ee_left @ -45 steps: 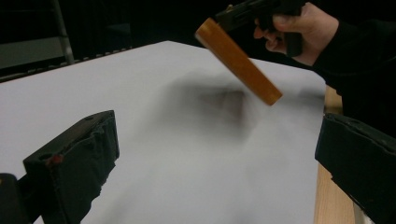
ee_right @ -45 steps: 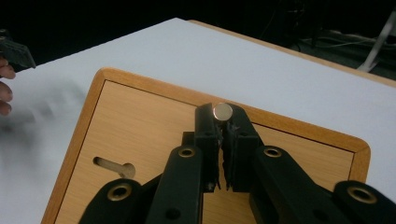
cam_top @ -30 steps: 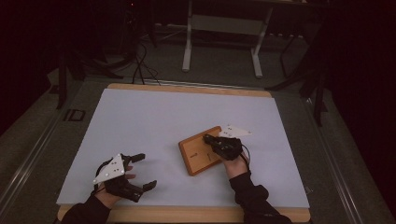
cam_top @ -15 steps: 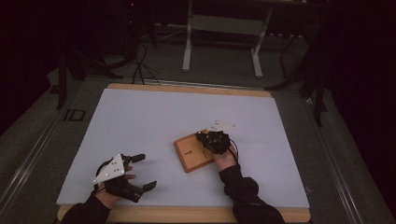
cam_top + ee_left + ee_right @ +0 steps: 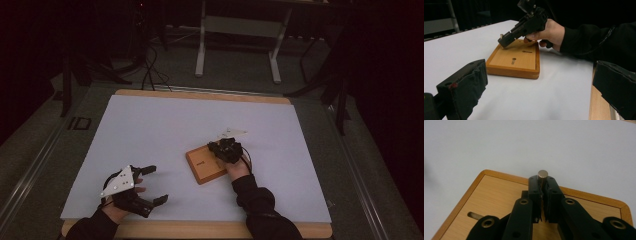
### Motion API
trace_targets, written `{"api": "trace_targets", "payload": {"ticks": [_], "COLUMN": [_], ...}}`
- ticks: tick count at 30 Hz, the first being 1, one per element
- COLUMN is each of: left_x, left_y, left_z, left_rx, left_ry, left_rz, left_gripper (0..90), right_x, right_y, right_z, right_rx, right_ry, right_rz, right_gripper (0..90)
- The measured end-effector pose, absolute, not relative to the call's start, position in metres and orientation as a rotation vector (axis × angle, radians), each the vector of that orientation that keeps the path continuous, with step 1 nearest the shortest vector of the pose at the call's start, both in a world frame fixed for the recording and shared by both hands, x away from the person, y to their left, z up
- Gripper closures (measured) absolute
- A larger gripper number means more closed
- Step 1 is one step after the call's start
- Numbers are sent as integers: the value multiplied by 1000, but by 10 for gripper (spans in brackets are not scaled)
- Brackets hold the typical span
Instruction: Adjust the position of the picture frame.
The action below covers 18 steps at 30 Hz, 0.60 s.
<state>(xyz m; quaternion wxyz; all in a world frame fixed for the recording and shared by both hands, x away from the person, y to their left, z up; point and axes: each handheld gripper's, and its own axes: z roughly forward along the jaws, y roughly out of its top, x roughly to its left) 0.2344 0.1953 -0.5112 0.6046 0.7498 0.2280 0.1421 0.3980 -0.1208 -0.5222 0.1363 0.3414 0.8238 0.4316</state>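
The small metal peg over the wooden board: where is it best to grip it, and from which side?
Grip the metal peg on its round side just below the flat top, coming from above with the jaws on either side. It stands upright and is thin, so side pressure holds it steady. The right gripper already clamps it this way over the wooden board.

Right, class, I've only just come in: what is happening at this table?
A person works at a white-topped table with a gripper in each hand. The right gripper is shut on a small metal peg, held upright over the far edge of a wooden board whose face has slots cut into it. The left gripper rests open near the table's front edge, apart from the board, holding nothing.
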Motion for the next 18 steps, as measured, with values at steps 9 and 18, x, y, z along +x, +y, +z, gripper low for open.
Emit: {"api": "trace_targets", "payload": {"ticks": [9, 18], "left_x": [235, 235], "left_y": [194, 195], "left_z": [-512, -511], "left_rx": [1736, 1735], "left_ry": [535, 536], "left_rz": [330, 334], "left_gripper": [2, 2], "right_x": [401, 389], "right_y": [-125, -159], "right_z": [-523, -496], "right_rx": [1015, 1008], "right_ry": [2397, 2302], "right_rz": [1314, 1322], "right_gripper": [749, 583]}}
